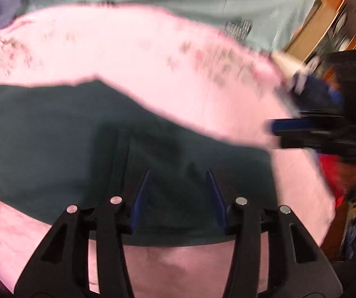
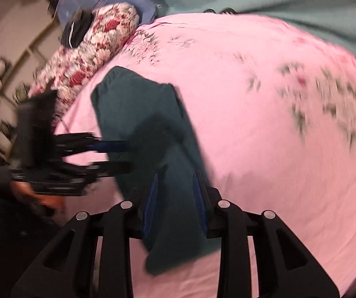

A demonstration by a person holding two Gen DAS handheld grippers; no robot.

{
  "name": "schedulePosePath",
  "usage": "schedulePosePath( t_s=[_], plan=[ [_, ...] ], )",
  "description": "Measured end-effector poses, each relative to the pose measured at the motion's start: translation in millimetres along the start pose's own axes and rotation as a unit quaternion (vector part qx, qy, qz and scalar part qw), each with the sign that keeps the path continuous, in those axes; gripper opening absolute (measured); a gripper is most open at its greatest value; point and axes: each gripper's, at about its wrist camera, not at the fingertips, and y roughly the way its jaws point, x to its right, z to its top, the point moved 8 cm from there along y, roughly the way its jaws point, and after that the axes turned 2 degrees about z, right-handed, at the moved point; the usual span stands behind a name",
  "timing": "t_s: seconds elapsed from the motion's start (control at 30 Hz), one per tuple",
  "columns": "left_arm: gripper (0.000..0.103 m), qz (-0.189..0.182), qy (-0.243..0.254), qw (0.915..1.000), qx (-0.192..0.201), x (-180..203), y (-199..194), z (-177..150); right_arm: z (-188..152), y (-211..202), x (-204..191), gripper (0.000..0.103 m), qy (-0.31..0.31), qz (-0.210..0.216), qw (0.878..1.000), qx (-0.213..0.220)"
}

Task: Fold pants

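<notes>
Dark green pants (image 2: 138, 124) on pink floral bedsheet (image 2: 252, 124), left gripper (image 1: 179, 173) and right gripper (image 2: 175, 173) both parted, holding nothing

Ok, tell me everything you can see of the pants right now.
The pants are dark green, soft plain cloth, lying folded into a long compact bundle on the pink sheet. In the right wrist view the left gripper reaches over one long edge, and the right gripper hangs over the near end. Neither visibly pinches the cloth. The near edge bunches slightly.

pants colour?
Dark teal-green, plain, no pattern. The pants show best in the right wrist view, lying on the pink floral sheet.
</notes>
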Motion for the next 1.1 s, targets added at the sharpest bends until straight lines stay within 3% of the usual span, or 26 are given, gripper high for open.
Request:
schedulePosePath(
  t_s=[0.03, 0.13, 0.23, 0.33, 0.5, 0.57, 0.63, 0.7, 0.73, 0.83, 0.87, 0.93, 1.0, 1.1],
  plan=[
    [0.047, 0.002, 0.0, 1.0, -0.007, -4.0, 10.4, -7.1, -22.9, 8.0, -0.8, 0.03, 0.016, 0.003, 1.0, -0.012],
    [0.047, 0.015, 0.034, 0.9993, -0.009, -0.7, 7.5, -9.5, -79.2, 34.3, 18.3, 0.029, 0.03, -0.064, 0.996, -0.06],
    [0.047, 0.016, 0.031, 0.9992, -0.02, -9.2, 4.4, -12.2, -79.2, 12.4, 16.5, 0.027, 0.073, -0.069, 0.995, -0.025],
    [0.047, 0.016, 0.033, 0.999, -0.027, -14.3, 1.2, -11.8, -67.6, -8.5, -10.9, 0.029, 0.073, -0.033, 0.996, 0.043],
    [0.047, 0.032, 0.057, 0.9975, -0.026, -18.1, -6.7, -22.8, -82.7, 24.7, -8.5, 0.032, 0.071, -0.072, 0.995, -0.008],
    [0.047, 0.035, 0.06, 0.9972, -0.027, -18.1, -7.8, -22.8, -69.5, 9.1, -7.8, 0.032, 0.099, -0.056, 0.993, 0.034],
    [0.047, 0.037, 0.059, 0.9972, -0.029, -18.1, -8.5, -23.2, -49.2, -11.9, -4.4, 0.033, 0.13, -0.038, 0.985, 0.105],
    [0.049, 0.038, 0.062, 0.9971, -0.026, -17.3, -8.8, -23.9, -43.9, -11.9, 16.9, 0.042, 0.154, -0.082, 0.978, 0.116],
    [0.049, 0.039, 0.064, 0.9968, -0.024, -16.3, -8.8, -24.5, -49.7, 0.9, 30.7, 0.042, 0.168, -0.107, 0.976, 0.086],
    [0.05, 0.042, 0.068, 0.9962, -0.035, -15.6, -12.3, -26.0, -46.0, -4.2, 19.1, 0.038, 0.173, -0.129, 0.973, 0.084],
    [0.054, 0.045, 0.066, 0.9966, -0.023, -17.5, -23.7, -22.2, -41.1, -10.8, 7.2, 0.039, 0.165, -0.129, 0.973, 0.097],
    [0.088, 0.06, 0.053, 0.9967, 0.016, -28.1, -48.3, -12.3, -31.8, -19.0, -17.9, 0.045, 0.136, -0.134, 0.973, 0.127],
    [0.091, 0.082, 0.024, 0.9951, 0.051, -58.0, -76.0, -1.0, -24.1, -14.8, -39.7, 0.047, 0.111, -0.141, 0.975, 0.131],
    [0.091, 0.113, -0.031, 0.9916, 0.056, -120.0, -98.1, 8.8, -16.2, 16.0, -72.1, 0.047, 0.09, -0.131, 0.981, 0.109]
  ],
)
